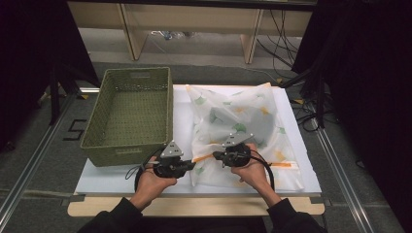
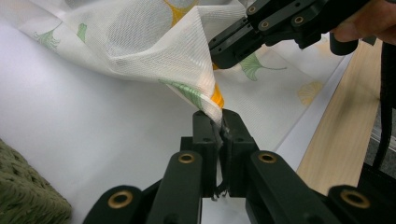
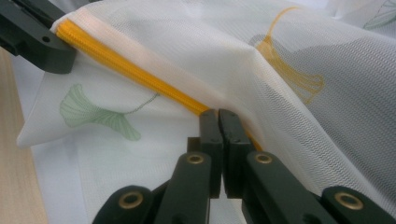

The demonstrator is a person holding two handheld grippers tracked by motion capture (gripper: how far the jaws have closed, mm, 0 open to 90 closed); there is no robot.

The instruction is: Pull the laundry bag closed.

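2 grippers are pinching the near edge of the white mesh laundry bag printed with green and yellow ginkgo leaves point(image 1: 243, 128), which is lying on the right half of the white table top point(image 1: 121, 177) with something dark and bulky showing through its mesh. The left gripper point(image 2: 218, 122) is clamping the bag's near-left corner, right where the orange zipper point(image 3: 135, 70) ends, and that corner is being held lifted off the table. The right gripper point(image 3: 218, 114) is closing its jaws on the zipper line a little further along, and the mesh is draping over them.

Judging by these holds, the step in hand is working the zipper. To do it well, the left gripper should be keeping the corner taut as an anchor while the right one is pulling straight along the orange line, not upward; a slack seam is likely to bunch and jam. Whether the right jaws are catching the slider itself or just fabric I cannot tell, so that grip is worth checking before pulling hard.

Just beside the bag, on the left half of the table, the olive-green woven rectangular basket point(image 1: 128, 116) is standing, near the left hand point(image 1: 150, 182) but apart from it. Nothing is blocking the zipper's path; the right hand point(image 1: 252, 170) is resting on the bag's near part
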